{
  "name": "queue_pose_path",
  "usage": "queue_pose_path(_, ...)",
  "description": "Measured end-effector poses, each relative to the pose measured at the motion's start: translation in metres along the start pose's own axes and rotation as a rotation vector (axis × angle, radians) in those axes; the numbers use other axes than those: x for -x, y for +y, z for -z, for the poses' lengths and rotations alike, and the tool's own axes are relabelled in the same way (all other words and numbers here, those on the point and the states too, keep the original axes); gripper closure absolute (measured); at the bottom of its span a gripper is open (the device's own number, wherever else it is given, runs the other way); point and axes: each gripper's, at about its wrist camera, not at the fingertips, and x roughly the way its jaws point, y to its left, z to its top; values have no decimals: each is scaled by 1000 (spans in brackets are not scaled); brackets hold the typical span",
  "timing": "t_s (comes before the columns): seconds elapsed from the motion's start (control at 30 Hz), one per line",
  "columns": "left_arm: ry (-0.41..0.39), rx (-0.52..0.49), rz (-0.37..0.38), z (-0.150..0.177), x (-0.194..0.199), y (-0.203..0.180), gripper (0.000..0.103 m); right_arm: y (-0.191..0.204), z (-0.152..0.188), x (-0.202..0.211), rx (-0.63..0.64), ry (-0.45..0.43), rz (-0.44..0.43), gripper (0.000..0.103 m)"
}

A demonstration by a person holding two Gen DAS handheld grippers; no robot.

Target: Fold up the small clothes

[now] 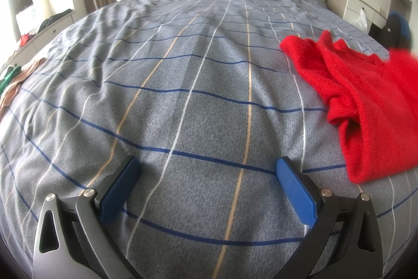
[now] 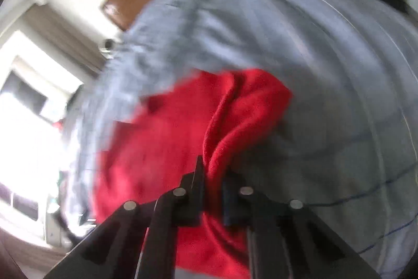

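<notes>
Pinching a fold of the red knit garment (image 2: 183, 137), my right gripper (image 2: 213, 174) lifts it for spreading; my left gripper (image 1: 207, 174) waits wide, empty, over the checked bedspread (image 1: 183, 69).

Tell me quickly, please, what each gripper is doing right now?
Left gripper: open, holding nothing, over the bedspread.
Right gripper: fingers shut on a fold of the red garment.

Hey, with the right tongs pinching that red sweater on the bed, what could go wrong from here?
1. The right tongs pinch only a bunched ridge of the red sweater, so it may slip out when lifted.
2. The sweater is crumpled, so folding from this grip could trap creases.
3. The left tongs stand open over bare bedspread, holding nothing, so the sweater's free side may drag.
</notes>
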Motion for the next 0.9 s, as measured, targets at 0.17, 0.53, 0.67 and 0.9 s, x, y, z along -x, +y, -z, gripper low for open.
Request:
queue_pose_path(0.17, 0, 0, 0, 1, 0, 1, 0, 109, -5, -40, 76, 54, -150, 93)
queue_pose_path(0.53, 0, 0, 1, 0, 0, 0, 0, 222, 68, -155, 273, 270, -169, 64)
queue_pose_path(0.67, 0, 0, 1, 0, 0, 0, 0, 220, 54, -89, 353, 91, -185, 45)
queue_pose_path(0.9, -1, 1, 2, 0, 0, -1, 0, 195, 111, -123, 611, 237, 76, 77)
